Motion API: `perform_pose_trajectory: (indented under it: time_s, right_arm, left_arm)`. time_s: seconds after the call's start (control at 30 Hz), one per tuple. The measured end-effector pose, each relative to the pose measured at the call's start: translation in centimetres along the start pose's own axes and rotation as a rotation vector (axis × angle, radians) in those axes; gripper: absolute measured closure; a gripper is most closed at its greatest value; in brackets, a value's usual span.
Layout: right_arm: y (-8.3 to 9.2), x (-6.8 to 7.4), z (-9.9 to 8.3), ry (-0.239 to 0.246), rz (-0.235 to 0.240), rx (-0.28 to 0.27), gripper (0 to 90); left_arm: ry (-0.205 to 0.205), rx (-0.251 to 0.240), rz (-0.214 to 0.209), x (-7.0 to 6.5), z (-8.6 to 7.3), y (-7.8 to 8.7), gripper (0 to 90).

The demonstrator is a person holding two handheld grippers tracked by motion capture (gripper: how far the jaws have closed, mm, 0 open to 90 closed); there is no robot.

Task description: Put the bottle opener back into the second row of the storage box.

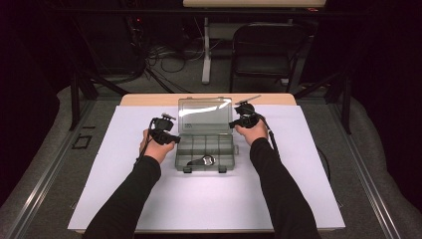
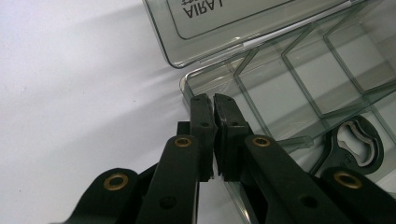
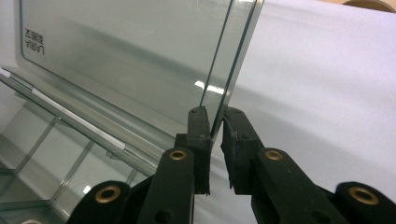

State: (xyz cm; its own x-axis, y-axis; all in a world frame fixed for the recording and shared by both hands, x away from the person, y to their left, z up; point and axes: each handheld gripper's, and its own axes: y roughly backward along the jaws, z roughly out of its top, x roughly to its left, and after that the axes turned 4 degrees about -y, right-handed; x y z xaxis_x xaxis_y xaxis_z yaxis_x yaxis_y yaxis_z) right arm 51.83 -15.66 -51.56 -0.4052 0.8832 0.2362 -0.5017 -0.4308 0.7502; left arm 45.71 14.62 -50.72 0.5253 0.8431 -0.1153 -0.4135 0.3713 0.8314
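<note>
Smoke-tinted clear plastic makes up the compartment box (image 1: 205,149), a shallow rectangular organiser with thin dividers and two dark latches on its near edge, lying on a smooth white sheet (image 1: 124,199) between the two grippers. The left gripper (image 1: 168,138), matt black with brass rivets, is clenched on the box's left wall; in the left gripper view its pads (image 2: 204,122) pinch that thin rim. To its right, in a near compartment, lies a flat black metal bottle opener (image 1: 201,161) with a bright cutout, partly cut off by the jaw in that view. The hinged glossy lid (image 1: 205,115) stands raised behind the tray, its printed lettering too clipped to read in full. The right gripper (image 1: 234,122) grasps the lid's right edge, its jaws nearly closed on the thin pane; whether both pads press it is hard to make out. Both black-sleeved forearms reach forward, hands wrapped around the gripper bodies.
</note>
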Motion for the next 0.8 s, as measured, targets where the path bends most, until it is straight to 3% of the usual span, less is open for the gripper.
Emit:
perform_pose_trajectory:
  time_s: [0.17, 0.63, 0.8]
  right_arm:
    - [0.3, -0.2, -0.3, 0.026, 0.030, -0.024, 81.7]
    - [0.7, 0.1, -1.6, 0.181, 0.017, -0.132, 80.3]
    - [0.7, -0.3, -1.9, 0.213, 0.050, -0.161, 79.9]
  left_arm:
    - [-0.002, 0.000, 0.000, 0.0, 0.0, 0.0, 87.3]
    - [-0.005, -0.002, -0.001, 0.0, -0.1, 0.0, 87.2]
    - [0.002, -0.012, -0.004, 0.0, -0.2, 0.0, 87.2]
